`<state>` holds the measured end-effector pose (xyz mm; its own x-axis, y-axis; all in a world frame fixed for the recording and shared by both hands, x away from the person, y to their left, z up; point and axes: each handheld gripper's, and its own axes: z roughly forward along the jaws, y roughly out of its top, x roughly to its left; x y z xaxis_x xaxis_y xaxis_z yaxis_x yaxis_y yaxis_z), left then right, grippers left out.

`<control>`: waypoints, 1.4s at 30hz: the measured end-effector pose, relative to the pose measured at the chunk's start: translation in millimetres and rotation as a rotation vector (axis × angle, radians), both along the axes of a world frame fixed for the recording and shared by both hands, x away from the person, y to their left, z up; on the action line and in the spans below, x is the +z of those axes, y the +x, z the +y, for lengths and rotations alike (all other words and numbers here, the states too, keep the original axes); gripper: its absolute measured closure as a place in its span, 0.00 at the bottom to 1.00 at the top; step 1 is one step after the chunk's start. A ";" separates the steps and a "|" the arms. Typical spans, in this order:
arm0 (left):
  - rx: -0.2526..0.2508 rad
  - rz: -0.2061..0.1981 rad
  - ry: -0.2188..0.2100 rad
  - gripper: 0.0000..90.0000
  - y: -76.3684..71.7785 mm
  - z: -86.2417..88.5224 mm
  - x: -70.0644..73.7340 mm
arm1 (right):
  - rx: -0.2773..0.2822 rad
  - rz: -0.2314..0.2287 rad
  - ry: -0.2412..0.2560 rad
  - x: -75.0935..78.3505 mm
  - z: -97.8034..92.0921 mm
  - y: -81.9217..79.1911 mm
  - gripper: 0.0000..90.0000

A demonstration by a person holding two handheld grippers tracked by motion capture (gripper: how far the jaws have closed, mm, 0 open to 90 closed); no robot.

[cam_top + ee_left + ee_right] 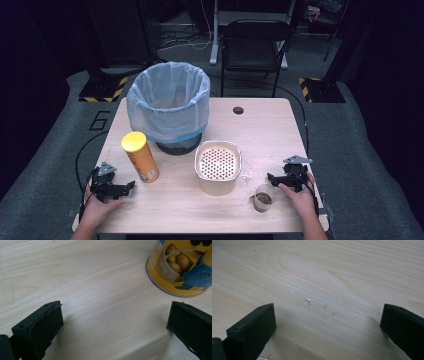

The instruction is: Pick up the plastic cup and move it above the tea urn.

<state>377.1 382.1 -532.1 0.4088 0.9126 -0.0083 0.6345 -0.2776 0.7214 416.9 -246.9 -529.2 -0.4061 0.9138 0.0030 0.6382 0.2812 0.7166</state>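
Observation:
My left gripper [131, 186] rests open on the table at the front left, just below and left of a yellow chip can [140, 157]. In the left gripper view the can's base [178, 267] stands beyond the open gripper [115, 322], up at the right. My right gripper [270, 177] lies open at the front right, beside a small clear cup [263, 198] holding brown bits. In the right gripper view the open gripper [328, 322] frames bare wood [317, 277] with a few wet drops [308, 299]. A cream strainer tub [217, 165] sits mid-table.
A bin lined with a pale blue bag [169, 102] stands at the back left of the wooden table [260, 125]. A cable hole [238, 110] is at the back. A black chair [252, 47] stands behind the table.

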 end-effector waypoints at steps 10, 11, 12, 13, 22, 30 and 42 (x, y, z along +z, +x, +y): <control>0.020 0.004 0.004 0.00 0.6 -0.8 0.4 | 0.002 0.000 -0.001 0.0 -0.2 0.1 0.00; 0.023 0.005 0.004 0.00 0.5 -1.0 0.6 | -0.002 0.001 0.001 0.0 0.2 -0.1 0.00; 0.024 0.005 0.004 0.00 0.6 -1.1 0.5 | -0.003 -0.001 0.001 -0.1 0.2 -0.1 0.00; 0.024 0.005 0.004 0.00 0.6 -1.1 0.5 | -0.003 -0.001 0.001 -0.1 0.2 -0.1 0.00; 0.036 0.003 0.003 0.01 0.2 -1.6 0.6 | 0.002 0.001 0.003 0.0 -0.2 -0.7 0.00; 0.048 -0.012 -0.001 0.01 0.1 -2.7 -0.6 | 0.028 -0.023 0.014 3.5 -0.9 -6.3 0.23; 0.053 -0.014 0.000 0.01 -0.2 -3.2 -0.7 | 0.045 -0.043 0.056 31.3 -3.6 -16.3 0.39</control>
<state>376.9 378.9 -532.7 0.3602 0.9329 -0.0026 0.6383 -0.2444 0.7300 400.6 -250.5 -497.9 -0.4472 0.8937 0.0354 0.5941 0.2673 0.7587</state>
